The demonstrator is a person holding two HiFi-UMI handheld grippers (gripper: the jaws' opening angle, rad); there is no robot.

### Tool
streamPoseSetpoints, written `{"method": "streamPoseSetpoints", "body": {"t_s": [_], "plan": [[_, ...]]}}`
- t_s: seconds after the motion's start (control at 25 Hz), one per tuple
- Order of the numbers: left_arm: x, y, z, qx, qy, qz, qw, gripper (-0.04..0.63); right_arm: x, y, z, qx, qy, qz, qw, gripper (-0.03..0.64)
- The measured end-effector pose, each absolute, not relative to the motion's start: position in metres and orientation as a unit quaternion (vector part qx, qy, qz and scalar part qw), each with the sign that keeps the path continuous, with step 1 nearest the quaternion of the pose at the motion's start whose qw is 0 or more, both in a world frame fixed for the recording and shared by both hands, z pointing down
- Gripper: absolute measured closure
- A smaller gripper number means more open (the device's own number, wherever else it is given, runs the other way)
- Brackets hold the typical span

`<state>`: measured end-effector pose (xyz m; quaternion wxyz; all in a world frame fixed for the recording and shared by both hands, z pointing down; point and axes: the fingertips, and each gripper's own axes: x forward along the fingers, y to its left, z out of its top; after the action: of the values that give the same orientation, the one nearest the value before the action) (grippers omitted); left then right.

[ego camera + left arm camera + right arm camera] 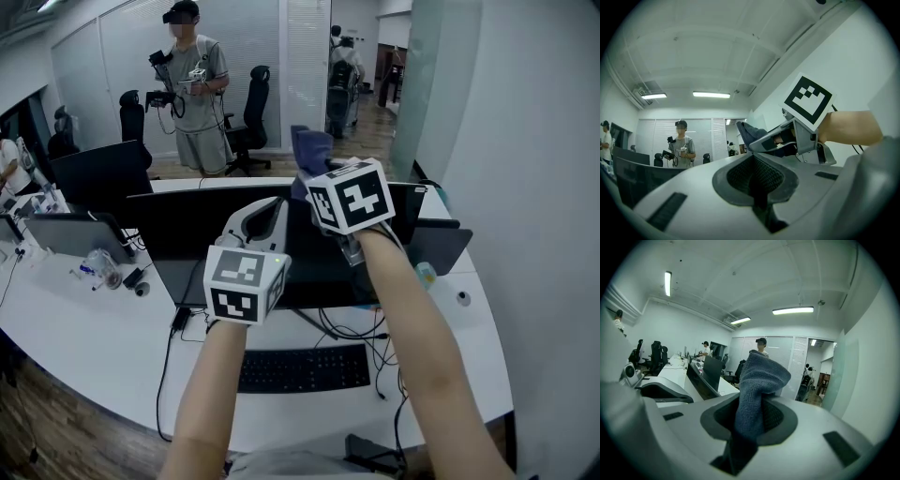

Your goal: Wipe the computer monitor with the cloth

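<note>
My two forearms reach forward from the bottom of the head view, each holding a gripper with a marker cube. My left gripper (265,214) is nearest. Its jaws are closed together with nothing between them, which the left gripper view (754,183) confirms. It hangs in front of the dark monitor (169,234), left of centre.

My right gripper (314,178) is raised higher and a little farther off, close to the monitor's top edge. It is clamped on a blue-grey cloth (310,145). In the right gripper view (750,425) the cloth (759,380) rises from between the jaws and flops over in a soft fold at the top. I cannot tell whether the cloth touches the screen.

The monitor stands on a white curved worktop (94,328), with a black keyboard (305,367) and loose cables on the near side. Far off, a person (192,84) stands among office chairs.

The cloth looks light, soft and limp, so it will bend and drag rather than push. I judge the hold is good: pinched low, with a thick bunch left free beyond the gripper tips to meet the glass. The screen is smooth and likely fragile, so I would press lightly and keep the hard jaws off it.
</note>
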<state>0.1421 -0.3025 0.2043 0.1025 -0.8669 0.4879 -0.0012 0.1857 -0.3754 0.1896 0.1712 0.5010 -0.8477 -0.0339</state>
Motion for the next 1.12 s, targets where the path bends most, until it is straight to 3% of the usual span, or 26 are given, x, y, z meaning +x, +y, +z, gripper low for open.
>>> {"method": "streamPoseSetpoints", "body": {"t_s": [1.12], "plan": [[0.205, -0.298, 0.204, -0.869, 0.484, -0.001, 0.107, 0.586, 0.254, -0.373, 0.189, 0.503, -0.846, -0.037, 0.173, 0.525]]}}
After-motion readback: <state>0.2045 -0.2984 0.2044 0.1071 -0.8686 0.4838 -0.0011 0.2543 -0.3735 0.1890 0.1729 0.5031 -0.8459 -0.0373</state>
